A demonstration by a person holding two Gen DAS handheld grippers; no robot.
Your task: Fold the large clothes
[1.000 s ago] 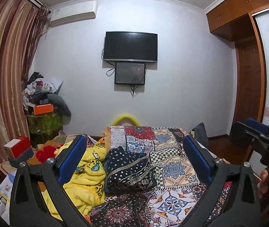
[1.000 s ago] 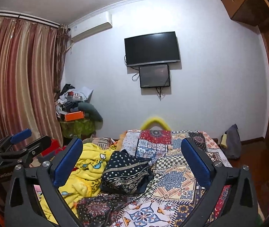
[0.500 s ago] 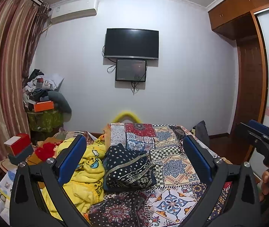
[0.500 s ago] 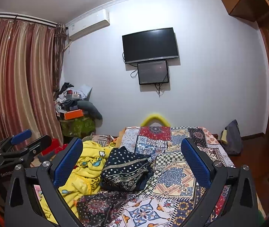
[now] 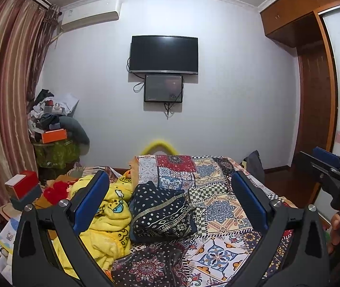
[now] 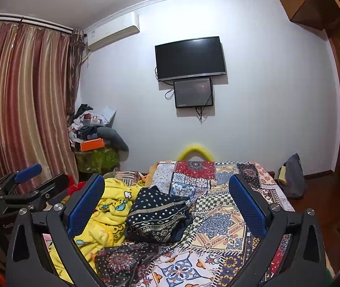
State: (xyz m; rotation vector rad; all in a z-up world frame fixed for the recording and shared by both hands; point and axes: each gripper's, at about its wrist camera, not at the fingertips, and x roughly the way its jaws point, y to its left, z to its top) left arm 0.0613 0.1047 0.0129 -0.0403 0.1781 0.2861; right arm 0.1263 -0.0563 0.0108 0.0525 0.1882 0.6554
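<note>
A dark navy patterned garment lies bunched in a heap on the patchwork bedspread. A yellow cartoon-print blanket is crumpled to its left. My left gripper is held above the near end of the bed, open and holding nothing. My right gripper is open too, level with it; in the left wrist view it shows at the right edge. Both hang well short of the navy garment.
A dark patterned cloth lies at the bed's near edge. A cluttered stand with an orange box sits in the left corner by the striped curtain. A television hangs on the far wall; a wooden wardrobe stands right.
Both views have tilted slightly upward, so the bed sits a little lower in frame. The garments have not moved and both grippers stay open.
</note>
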